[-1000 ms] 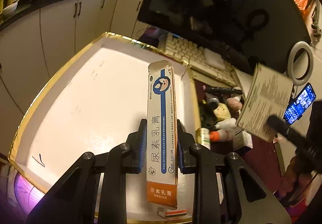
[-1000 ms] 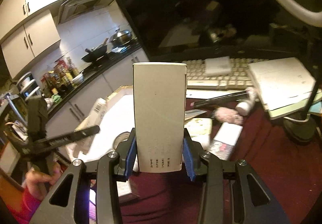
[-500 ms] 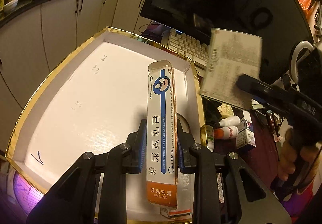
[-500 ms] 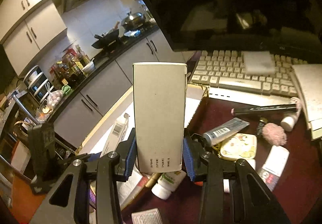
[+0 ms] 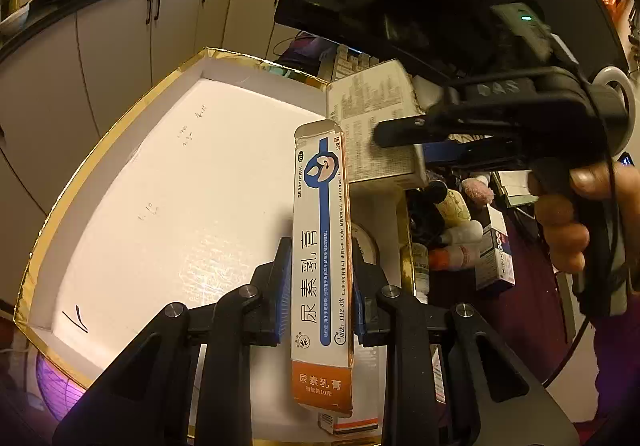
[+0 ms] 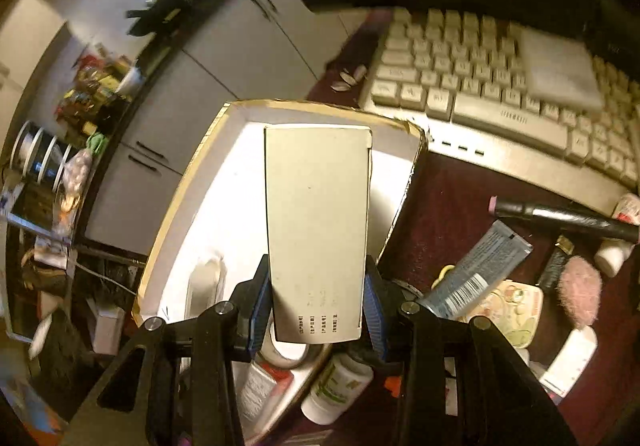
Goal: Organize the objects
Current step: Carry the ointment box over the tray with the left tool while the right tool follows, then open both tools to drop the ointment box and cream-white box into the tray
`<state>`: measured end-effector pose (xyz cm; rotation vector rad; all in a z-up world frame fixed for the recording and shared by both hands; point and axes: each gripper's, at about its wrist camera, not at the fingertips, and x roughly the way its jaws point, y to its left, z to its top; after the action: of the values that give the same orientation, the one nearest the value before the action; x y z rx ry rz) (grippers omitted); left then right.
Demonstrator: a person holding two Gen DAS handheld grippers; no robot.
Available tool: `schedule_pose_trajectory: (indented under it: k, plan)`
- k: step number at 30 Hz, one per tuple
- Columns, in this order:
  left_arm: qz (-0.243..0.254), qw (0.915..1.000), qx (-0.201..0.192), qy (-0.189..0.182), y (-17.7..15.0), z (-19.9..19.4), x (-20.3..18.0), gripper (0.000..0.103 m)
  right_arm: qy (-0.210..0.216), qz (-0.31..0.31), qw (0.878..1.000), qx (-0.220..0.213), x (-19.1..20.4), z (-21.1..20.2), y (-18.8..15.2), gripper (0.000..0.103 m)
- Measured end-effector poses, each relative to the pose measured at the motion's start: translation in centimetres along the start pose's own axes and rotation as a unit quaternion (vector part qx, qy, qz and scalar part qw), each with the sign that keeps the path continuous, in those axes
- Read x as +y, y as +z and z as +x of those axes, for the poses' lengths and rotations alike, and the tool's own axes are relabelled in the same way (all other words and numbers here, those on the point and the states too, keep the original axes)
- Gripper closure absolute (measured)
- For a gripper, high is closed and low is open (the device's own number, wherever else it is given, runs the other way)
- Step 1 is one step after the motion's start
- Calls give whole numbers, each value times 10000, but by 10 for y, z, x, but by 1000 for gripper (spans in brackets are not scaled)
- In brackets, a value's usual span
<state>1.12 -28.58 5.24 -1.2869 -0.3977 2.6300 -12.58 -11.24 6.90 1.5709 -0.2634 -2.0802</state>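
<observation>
The left gripper [image 5: 320,286] has its fingers [image 5: 280,286] squeezed tight on a long thin box [image 5: 322,266]. The right gripper [image 6: 316,302] pinches a wide pale box [image 6: 318,230]. A hand [image 5: 580,221] holds the right gripper's handle.

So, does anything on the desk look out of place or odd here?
Yes. A flat white block lies on the keyboard, covering several keys, an odd place for it. Right of the gold-rimmed tray, tubes and bottles lie scattered, such as a blue-grey tube tipped onto a yellow tin. Nothing looks spilled or broken.
</observation>
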Motion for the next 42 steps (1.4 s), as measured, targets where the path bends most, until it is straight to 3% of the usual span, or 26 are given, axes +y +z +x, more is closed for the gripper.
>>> schedule_pose_trajectory:
  k: [2,6,14,18,21,23,27,29,31,34,38,41,42]
  plan:
    - [-15,10000,29,0,0,2,1,79,123,258,9993,239,-7,11,6,62]
    - [-47,10000,64,-11,0,6,2,79,105,400,9987,312,-7,16,13,62]
    - [-163,9998,112,34,7,12,5,79,-267,423,9987,-4,-2,25,24,62]
    - [-247,9993,133,255,19,16,5,79,-837,192,9961,-196,17,25,21,62]
    - [-288,9984,196,436,26,24,5,79,-1784,-180,9820,-589,38,24,13,62]
    - [-356,9980,257,454,29,30,7,79,-2027,-292,9755,-799,43,25,8,61]
    - [-433,9972,384,463,32,40,10,79,-1813,-69,9820,-528,31,40,6,60]
    - [-464,9970,407,474,34,43,11,79,-1618,21,9850,-599,25,37,4,60]
    - [-544,9965,409,489,35,45,13,79,-1230,107,9898,-705,20,29,2,41]
    - [-683,9955,436,498,36,48,17,79,-769,136,9936,-813,18,13,-6,23]
    - [-714,9950,486,502,39,52,18,79,-415,110,9941,-998,16,-17,-29,23]
    - [-672,9943,557,615,39,56,18,65,-162,65,9924,-1221,10,-43,-49,23]
    - [-708,9940,573,604,39,57,18,56,-99,34,9914,-1303,12,-48,-56,22]
